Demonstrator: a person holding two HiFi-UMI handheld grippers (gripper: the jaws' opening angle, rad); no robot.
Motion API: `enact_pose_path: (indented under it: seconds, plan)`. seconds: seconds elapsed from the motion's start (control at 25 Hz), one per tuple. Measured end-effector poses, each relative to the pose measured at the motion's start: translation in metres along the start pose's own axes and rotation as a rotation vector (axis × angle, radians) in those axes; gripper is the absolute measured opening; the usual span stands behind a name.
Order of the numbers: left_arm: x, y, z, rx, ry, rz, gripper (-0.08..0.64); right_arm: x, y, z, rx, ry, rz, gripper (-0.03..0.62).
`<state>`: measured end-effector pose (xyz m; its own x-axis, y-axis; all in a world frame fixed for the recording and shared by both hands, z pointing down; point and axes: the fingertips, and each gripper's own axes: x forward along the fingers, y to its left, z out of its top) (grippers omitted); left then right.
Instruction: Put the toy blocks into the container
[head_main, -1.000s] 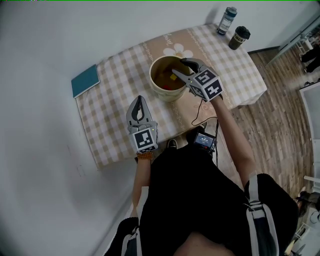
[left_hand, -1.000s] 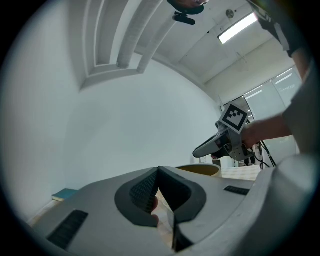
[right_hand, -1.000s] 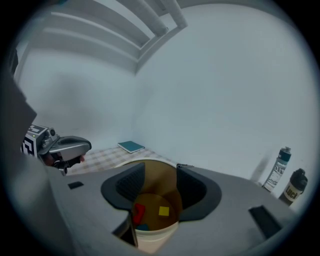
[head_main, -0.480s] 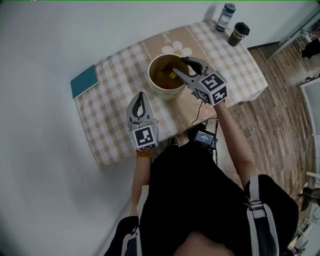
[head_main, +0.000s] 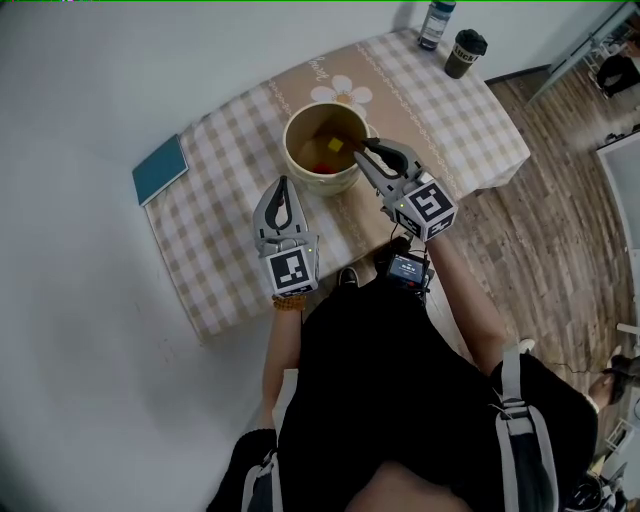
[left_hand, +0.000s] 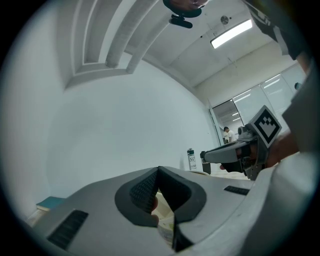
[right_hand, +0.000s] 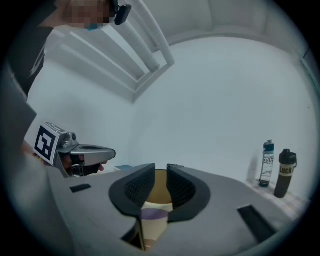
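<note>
Toy blocks (head_main: 335, 146), one yellow and one red, lie on the bottom of the round cream container (head_main: 325, 185), which stands on the checked tablecloth (head_main: 215, 220).

The right gripper (head_main: 365, 148) reaches level from the container's right. Its tips are at the rim, and its marker cube trails back toward the person. Its jaws have just been closing and now stand a narrow gap apart with nothing between them.

The left gripper (head_main: 283, 184) points level at the container's near left side, just beside the wall. Its jaws are together at the tips and hold nothing.

Bare cloth runs left of the container as far as a teal book (head_main: 160, 170) near the table's left edge. A bottle (head_main: 435, 22) and a dark cup (head_main: 463, 52) stand at the far right corner, well apart from the container. Both marker cubes hang near the table's front edge, and wooden floor (head_main: 560, 200) lies open to the right.
</note>
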<state>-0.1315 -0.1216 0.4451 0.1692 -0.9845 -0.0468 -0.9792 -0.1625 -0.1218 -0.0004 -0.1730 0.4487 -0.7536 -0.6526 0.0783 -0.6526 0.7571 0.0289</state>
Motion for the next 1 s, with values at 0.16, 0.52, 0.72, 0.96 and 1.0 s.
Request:
enact_pose_path:
  seconds: [0.16, 0.52, 0.72, 0.96, 1.0]
  plan:
    - [-0.003, -0.008, -0.004, -0.001, 0.001, -0.008, -0.002, -0.012, 0.003, -0.013, -0.006, 0.012, -0.026, 0.023]
    - [-0.009, -0.014, -0.011, -0.002, 0.009, -0.014, -0.002, -0.027, 0.011, -0.017, -0.015, -0.021, -0.029, 0.0]
    - [-0.012, -0.015, -0.013, -0.02, 0.012, -0.01, -0.003, -0.03, 0.013, -0.024, -0.009, -0.002, -0.033, -0.002]
    - [-0.014, -0.011, -0.021, -0.014, 0.024, -0.006, -0.002, -0.029, 0.016, -0.028, -0.016, 0.006, -0.021, -0.002]
    - [-0.014, -0.01, -0.021, -0.017, 0.025, -0.004, -0.002, -0.029, 0.016, -0.029, -0.015, 0.006, -0.022, -0.002]
